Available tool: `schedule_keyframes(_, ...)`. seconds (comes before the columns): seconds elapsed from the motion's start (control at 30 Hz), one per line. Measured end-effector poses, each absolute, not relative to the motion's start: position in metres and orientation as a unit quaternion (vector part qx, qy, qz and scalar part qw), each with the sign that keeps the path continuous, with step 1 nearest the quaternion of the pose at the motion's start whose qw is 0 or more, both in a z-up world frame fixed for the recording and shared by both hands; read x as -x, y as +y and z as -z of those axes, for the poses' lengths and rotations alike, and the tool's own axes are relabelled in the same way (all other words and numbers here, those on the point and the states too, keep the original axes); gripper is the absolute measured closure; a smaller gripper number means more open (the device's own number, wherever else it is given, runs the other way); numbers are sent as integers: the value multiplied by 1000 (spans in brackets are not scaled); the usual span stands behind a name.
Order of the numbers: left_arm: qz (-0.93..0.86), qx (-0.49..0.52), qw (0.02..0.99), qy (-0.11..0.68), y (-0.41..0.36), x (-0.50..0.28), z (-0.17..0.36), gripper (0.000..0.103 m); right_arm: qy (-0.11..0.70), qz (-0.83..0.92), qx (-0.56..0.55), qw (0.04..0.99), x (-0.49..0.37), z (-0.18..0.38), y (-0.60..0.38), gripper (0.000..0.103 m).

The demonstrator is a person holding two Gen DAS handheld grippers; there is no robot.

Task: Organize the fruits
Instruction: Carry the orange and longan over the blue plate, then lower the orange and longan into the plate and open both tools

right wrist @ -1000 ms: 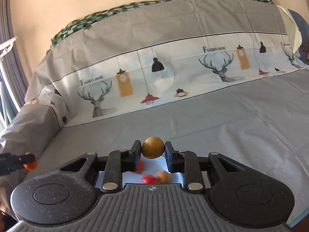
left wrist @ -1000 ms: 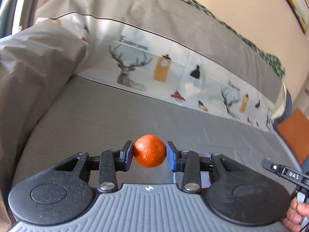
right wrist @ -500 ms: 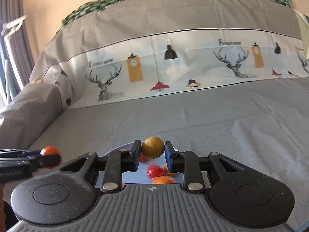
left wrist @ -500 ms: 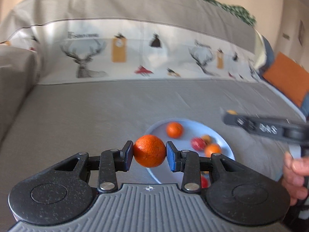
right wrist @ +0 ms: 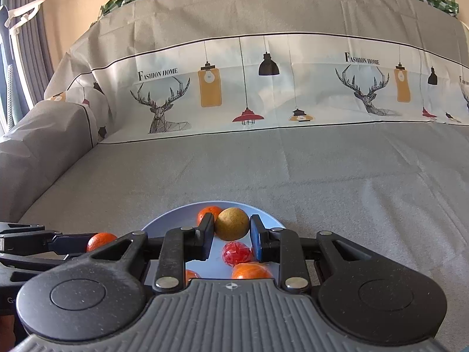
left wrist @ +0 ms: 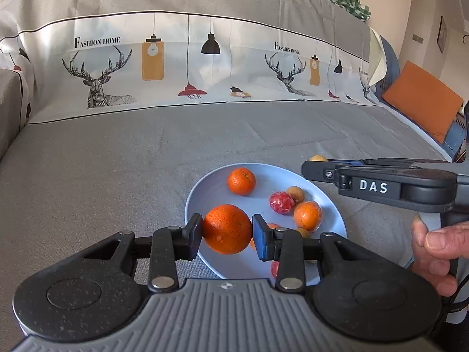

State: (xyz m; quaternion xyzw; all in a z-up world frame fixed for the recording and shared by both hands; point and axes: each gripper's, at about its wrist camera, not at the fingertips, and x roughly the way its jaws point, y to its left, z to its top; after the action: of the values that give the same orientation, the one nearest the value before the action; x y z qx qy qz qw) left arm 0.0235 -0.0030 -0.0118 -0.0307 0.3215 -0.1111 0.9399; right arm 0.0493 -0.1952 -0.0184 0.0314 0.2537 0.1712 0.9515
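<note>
Left wrist view: the left gripper (left wrist: pixel 227 230) pinches an orange (left wrist: pixel 226 228) between its 2 pads, held over the plate's (left wrist: pixel 205 187) near-left rim. The bare part of the plate lies just beyond and below the orange, with a second orange (left wrist: pixel 241 181), a red fruit (left wrist: pixel 281 202) and others toward the far and right side. The right gripper (left wrist: pixel 315 165) reaches in from the right over the far-right rim.

Right wrist view: the right gripper (right wrist: pixel 231 228) is clamped on a brown fruit (right wrist: pixel 231 228), above the plate (right wrist: pixel 164 223) near its far rim. By my judgement both only need lowering, and the left sits nearer the open space.
</note>
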Motion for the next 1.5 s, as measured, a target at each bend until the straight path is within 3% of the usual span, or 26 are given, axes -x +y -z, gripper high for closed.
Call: schedule_keyframes(1.5, 132, 18, 936, 326, -13, -25, 17, 63, 262, -185, -8, 947, -49, 23, -186, 76)
